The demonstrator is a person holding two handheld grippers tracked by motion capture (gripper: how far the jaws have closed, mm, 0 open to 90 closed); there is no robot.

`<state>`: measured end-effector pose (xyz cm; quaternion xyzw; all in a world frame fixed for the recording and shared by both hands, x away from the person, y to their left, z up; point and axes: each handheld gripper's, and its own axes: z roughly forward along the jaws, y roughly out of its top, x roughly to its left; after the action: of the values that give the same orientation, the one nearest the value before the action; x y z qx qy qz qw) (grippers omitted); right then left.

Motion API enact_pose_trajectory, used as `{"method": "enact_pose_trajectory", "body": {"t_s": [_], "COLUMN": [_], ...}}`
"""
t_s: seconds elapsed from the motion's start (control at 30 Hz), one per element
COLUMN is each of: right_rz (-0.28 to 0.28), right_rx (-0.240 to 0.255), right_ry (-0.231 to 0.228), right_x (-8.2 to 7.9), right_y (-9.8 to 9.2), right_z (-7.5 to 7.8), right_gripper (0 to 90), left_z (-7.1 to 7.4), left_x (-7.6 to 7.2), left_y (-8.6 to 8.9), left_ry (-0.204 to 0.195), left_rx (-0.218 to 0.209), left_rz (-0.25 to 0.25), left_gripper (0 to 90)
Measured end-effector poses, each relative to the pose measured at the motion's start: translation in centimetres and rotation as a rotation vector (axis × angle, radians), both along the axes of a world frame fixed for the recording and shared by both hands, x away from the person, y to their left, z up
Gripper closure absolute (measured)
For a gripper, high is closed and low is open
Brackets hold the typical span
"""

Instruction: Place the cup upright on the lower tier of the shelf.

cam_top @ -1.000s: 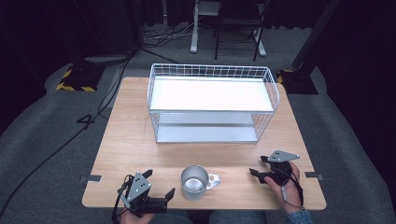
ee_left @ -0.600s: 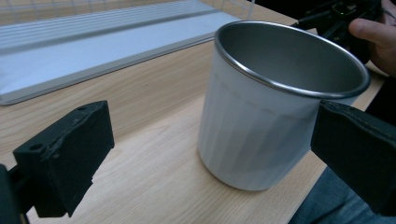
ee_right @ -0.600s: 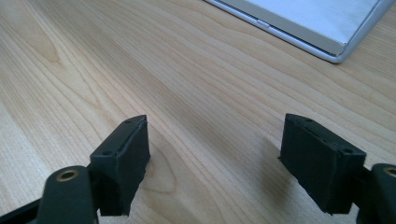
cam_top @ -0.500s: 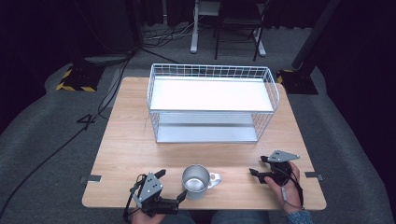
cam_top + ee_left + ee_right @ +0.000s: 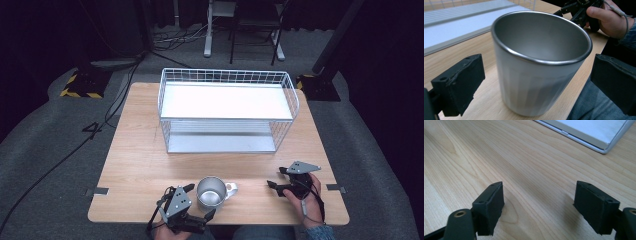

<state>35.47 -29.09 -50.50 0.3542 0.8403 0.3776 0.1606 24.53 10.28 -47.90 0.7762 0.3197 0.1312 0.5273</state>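
Steel mug (image 5: 211,191) stands upright on the wooden table (image 5: 140,160), near its front edge, with its white handle (image 5: 231,188) turned toward the right claw (image 5: 274,178). The left claw (image 5: 201,201) has its jaws wide open on either side of the mug; in the left gripper view the mug (image 5: 536,67) sits squarely between the two black pads (image 5: 459,85), with a clear gap on each side, so nothing is gripped yet. The right claw lies low over the bare table off to the mug's handle side, its jaws also spread wide and empty; the right gripper view shows only wood grain between its pads (image 5: 490,206) and a corner of the rack's base beyond them. The work looks barely begun: the approach to the mug seems made, while closing on it, lifting it and carrying it onward remain. The white wire rack (image 5: 227,112), well ahead of both claws, is the likely destination, though that is a guess; both of its shelves appear empty. The mug's handle is hidden behind its body in the left gripper view, its foot is cut off by the frame's lower edge there, and whether anything is inside the mug cannot be told for certain.
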Motion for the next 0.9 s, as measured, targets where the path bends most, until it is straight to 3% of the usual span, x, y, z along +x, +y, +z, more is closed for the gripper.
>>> {"method": "enact_pose_trajectory", "body": {"t_s": [0.13,0.5,0.9], "right_rz": [0.0,0.0,0.0], "right_rx": [0.0,0.0,0.0], "right_ry": [0.0,0.0,-0.001], "right_x": [0.0,0.0,0.0], "right_y": [0.0,0.0,0.0], "right_z": [0.0,0.0,0.0], "right_gripper": [24.1,24.1,24.1], "left_z": [-0.3,-1.3,-2.0], "left_x": [0.4,1.5,1.8], "left_y": [-0.7,-2.4,-2.8], "left_ry": [0.008,0.039,0.08], "left_rx": [-0.002,0.065,0.126], "left_rz": [-0.002,0.035,0.054], "left_gripper": [0.0,0.0,0.0]}}
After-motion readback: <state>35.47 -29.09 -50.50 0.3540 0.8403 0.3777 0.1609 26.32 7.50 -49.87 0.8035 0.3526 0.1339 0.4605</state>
